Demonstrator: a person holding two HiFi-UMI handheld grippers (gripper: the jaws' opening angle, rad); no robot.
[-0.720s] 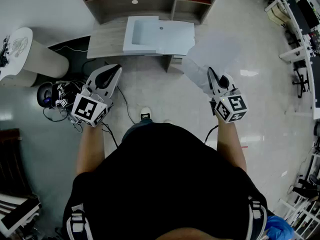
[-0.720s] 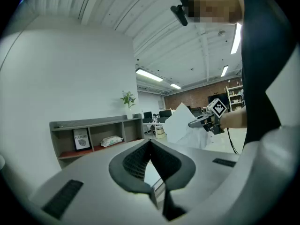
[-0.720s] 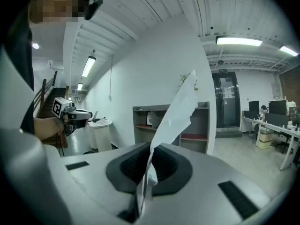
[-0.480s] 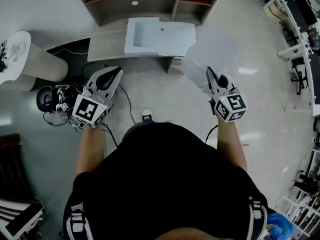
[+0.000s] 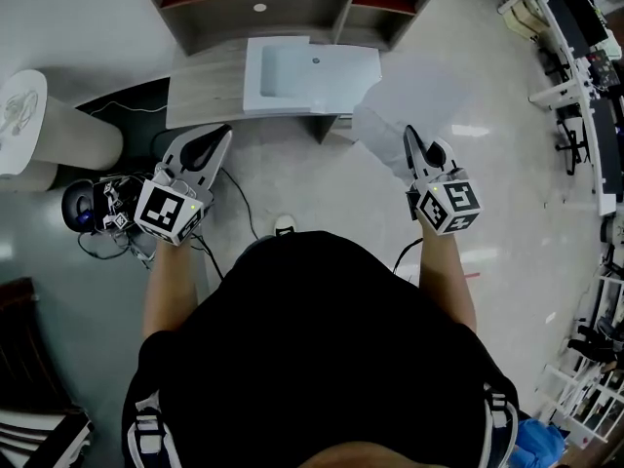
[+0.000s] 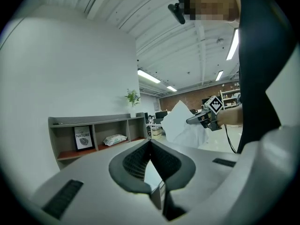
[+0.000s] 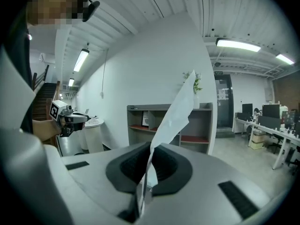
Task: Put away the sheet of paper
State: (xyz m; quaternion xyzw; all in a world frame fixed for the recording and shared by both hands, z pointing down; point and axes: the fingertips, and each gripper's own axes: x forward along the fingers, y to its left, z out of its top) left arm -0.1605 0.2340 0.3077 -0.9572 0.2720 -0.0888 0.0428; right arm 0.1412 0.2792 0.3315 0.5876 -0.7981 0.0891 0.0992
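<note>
Paper sheet (image 5: pixel 419 91), one; hand-held grippers (image 5: pixel 220 133) (image 5: pixel 409 135), two.

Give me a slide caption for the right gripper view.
Right gripper shut on a sheet of paper, facing a shelf unit.

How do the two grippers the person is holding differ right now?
The right gripper is shut on a sheet of paper, which stands up from its jaws; the left gripper is shut on nothing. The right one is out past the right end of the desk, the left at its front edge. Both point toward the desk.
</note>
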